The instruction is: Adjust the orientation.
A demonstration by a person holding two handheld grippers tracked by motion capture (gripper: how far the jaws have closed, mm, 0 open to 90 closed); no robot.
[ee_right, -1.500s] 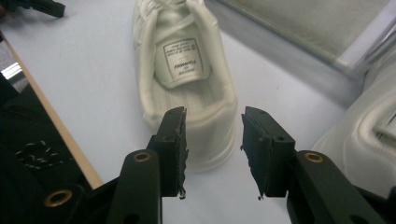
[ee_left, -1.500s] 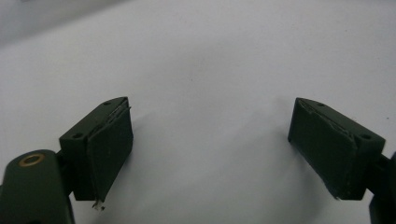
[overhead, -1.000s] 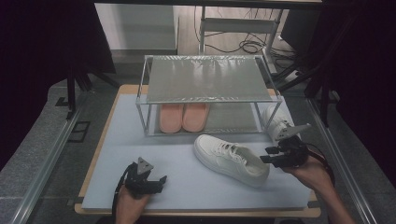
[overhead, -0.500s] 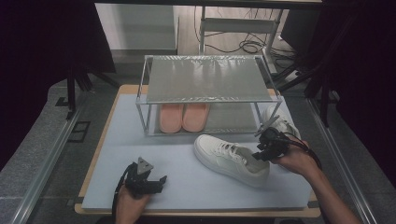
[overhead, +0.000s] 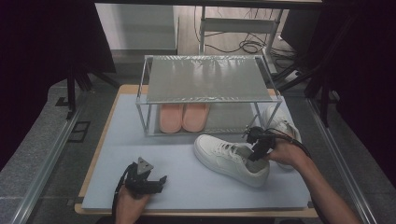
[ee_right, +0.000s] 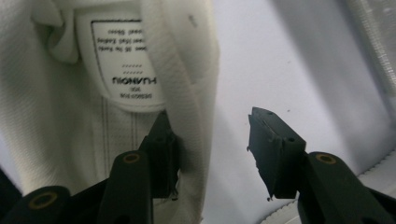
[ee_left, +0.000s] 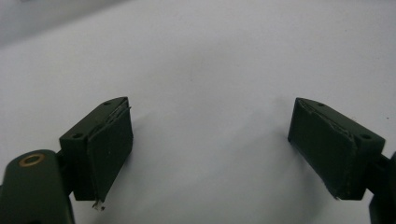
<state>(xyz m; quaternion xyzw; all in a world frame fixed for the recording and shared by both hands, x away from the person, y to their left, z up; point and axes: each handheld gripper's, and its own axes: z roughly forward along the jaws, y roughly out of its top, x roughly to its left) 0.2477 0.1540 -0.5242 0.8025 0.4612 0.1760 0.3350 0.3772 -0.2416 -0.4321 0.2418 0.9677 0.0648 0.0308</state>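
Observation:
A white sneaker (overhead: 229, 158) lies on the pale blue mat (overhead: 187, 186), toe pointing left. My right gripper (overhead: 256, 148) is at its heel opening, open. In the right gripper view the sneaker's padded collar wall (ee_right: 191, 70) stands between the jaws of my right gripper (ee_right: 212, 126): one jaw is inside the shoe by the tongue label, the other outside over the mat. Near the front left of the mat my left gripper (overhead: 156, 183) rests open. In its own view my left gripper (ee_left: 210, 126) has only bare mat between the jaws.
A metal two-level rack (overhead: 205, 79) stands at the back of the mat, with a pair of pink slippers (overhead: 183, 116) on its lower level. A second white sneaker (overhead: 280, 122) sits by the rack's right front leg, behind my right hand.
My right gripper has moved left from the mat's right side to the sneaker's heel and now straddles its collar. The left gripper has stayed put.

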